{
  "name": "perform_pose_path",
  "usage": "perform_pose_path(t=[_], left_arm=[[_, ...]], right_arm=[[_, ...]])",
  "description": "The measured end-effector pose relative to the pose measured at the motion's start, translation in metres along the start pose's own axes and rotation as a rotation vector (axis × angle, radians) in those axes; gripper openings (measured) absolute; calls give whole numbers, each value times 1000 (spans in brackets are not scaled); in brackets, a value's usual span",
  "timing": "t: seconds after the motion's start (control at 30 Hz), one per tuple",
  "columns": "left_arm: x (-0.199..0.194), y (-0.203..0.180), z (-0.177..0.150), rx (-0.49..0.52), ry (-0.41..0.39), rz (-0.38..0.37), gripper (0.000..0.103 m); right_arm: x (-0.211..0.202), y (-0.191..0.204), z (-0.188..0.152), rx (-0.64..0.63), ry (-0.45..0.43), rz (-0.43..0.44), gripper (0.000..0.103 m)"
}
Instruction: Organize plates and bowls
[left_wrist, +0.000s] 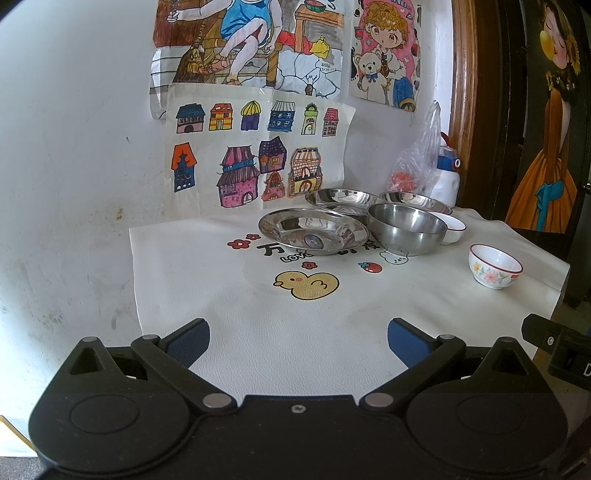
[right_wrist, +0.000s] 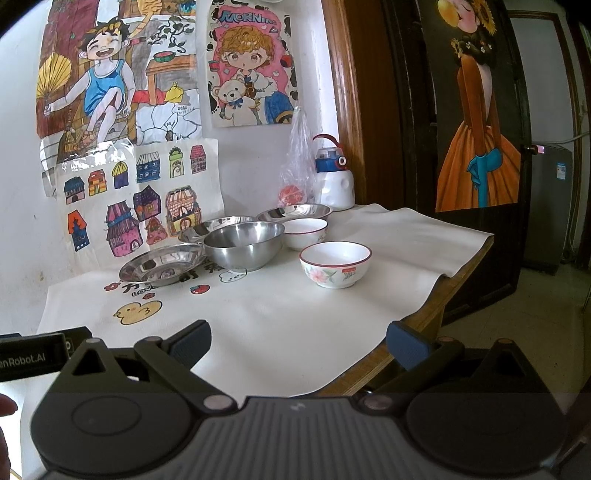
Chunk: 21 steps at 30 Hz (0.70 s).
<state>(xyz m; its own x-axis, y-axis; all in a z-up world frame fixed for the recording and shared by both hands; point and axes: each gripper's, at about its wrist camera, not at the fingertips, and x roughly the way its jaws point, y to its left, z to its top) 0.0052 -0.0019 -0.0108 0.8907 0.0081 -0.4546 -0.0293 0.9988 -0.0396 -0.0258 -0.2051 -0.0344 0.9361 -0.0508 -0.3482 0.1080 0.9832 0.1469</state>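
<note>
Hovering low over the near edge of the table, the left gripper (left_wrist: 298, 343) and right gripper (right_wrist: 298, 345) both have their blue-padded fingers spread wide with nothing between them.

On the white cartoon-printed tablecloth (right_wrist: 280, 332), three shallow steel plates cluster toward the wall: the nearest steel plate (left_wrist: 313, 231), a second steel plate (left_wrist: 341, 199) behind it and a third steel plate (left_wrist: 415, 201) to the right. A deep steel bowl (right_wrist: 243, 246) sits just beside them, with a white ceramic bowl (right_wrist: 306, 228) close behind it. A floral ceramic bowl (right_wrist: 335, 264) stands apart, nearer the table's right side. A water bottle (right_wrist: 334, 177) and plastic bag (right_wrist: 297, 162) stand against the wall.
</note>
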Motion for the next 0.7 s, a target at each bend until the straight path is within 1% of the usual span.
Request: perform_pose_path(t=[0.23,0.4,0.7], left_arm=[[2,1,-3,0,3,0,102],[4,1,-5,1,9,-2,102],[10,3,2,5,22,9,102]], right_arm=[[4,1,-5,-11,14,-3,103],[5,2,-2,-18,27,-6,103],[21,6,9,-90,100,-44,103]])
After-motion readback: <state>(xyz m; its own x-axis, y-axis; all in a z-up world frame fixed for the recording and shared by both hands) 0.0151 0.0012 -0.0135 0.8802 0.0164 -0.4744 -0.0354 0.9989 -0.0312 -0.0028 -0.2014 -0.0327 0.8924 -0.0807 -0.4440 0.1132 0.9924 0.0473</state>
